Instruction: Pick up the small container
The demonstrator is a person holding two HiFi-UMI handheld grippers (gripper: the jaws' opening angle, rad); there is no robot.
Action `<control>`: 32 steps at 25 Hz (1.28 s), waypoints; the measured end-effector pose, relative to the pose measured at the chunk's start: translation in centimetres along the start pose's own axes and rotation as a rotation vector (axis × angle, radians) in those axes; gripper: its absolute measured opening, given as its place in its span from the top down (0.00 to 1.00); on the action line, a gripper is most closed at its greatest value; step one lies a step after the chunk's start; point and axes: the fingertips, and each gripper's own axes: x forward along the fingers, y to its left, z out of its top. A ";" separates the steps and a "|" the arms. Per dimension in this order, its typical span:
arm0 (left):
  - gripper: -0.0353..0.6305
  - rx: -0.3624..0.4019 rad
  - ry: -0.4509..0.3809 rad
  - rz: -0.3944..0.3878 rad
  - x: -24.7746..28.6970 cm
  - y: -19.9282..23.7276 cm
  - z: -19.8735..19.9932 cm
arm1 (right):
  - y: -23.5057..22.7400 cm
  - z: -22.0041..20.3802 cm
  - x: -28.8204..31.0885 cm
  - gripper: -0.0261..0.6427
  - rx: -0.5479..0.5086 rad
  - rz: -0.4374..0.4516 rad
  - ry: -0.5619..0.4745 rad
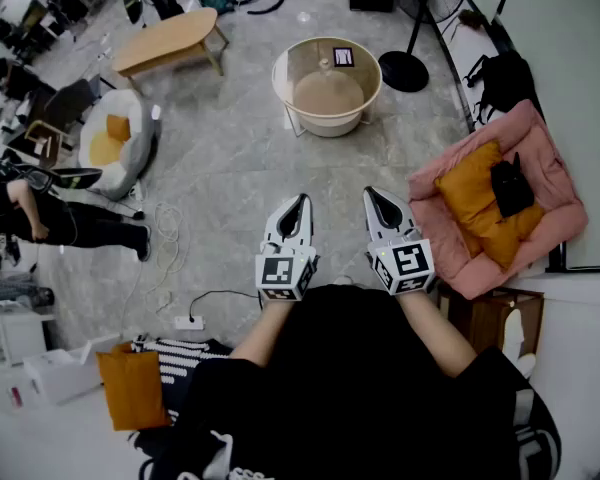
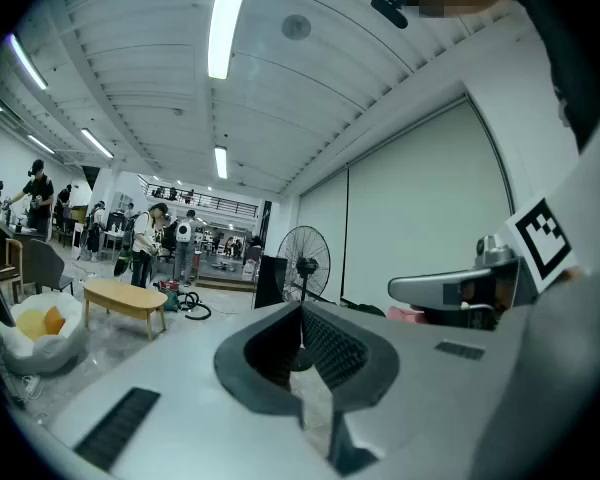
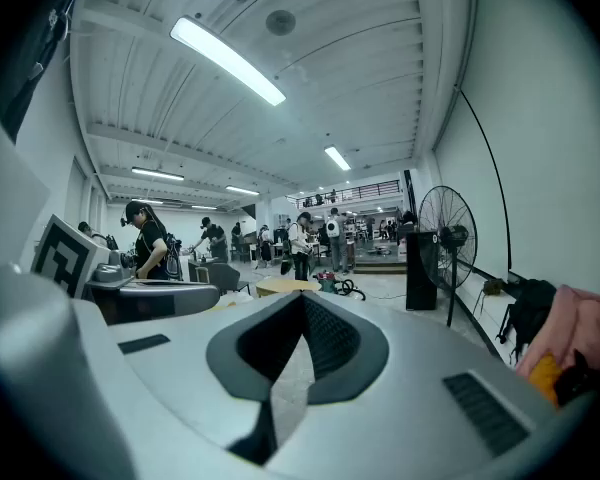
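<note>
Grey stone-look floor [image 1: 230, 168] all round, and both claws just hang over it in front of the person. The left claw [image 1: 301, 200] is clenched tight w/ nothing in it; the left gripper view shows its tips meeting on empty air. Same deal for the right claw [image 1: 372, 193]: pinched together and empty, per the right gripper view. They sit side by side, a bit apart, both pointing fwd.

As for the small container [image 1: 327, 65], it's on the round cream counter [image 1: 279, 88] straight ahead, well apart from both claws, approx in the middle of the top. It's too tiny in the head view to say much abt it. A square marker card [image 1: 343, 56] sits just beside it, to the right and a bit further back.

Other stuff: pink pet bed [image 1: 555, 183] off to the right w/ orange cushions [image 1: 468, 190] and sth black [image 1: 511, 186] on top, standing fan [image 1: 404, 71] base just right of the counter, low wooden table [image 1: 170, 40] far left.
</note>
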 end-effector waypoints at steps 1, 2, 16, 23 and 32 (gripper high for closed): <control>0.92 0.001 -0.006 -0.004 0.4 -0.3 0.1 | -0.6 0.2 -0.1 0.94 0.002 -0.008 -0.011; 0.92 0.003 -0.010 -0.006 0.7 -0.6 0.2 | -1.2 0.4 -0.2 0.94 0.003 -0.018 -0.023; 0.92 0.000 0.075 -0.021 4.8 -0.5 -2.9 | -7.1 -0.5 -0.3 0.94 0.012 -0.137 -0.080; 0.92 -0.014 0.093 -0.062 10.7 2.0 -3.4 | -10.4 -0.7 4.3 0.94 0.002 -0.162 -0.045; 0.92 -0.067 0.079 -0.089 22.0 8.1 -0.9 | -15.4 1.8 15.0 0.94 -0.082 -0.164 -0.013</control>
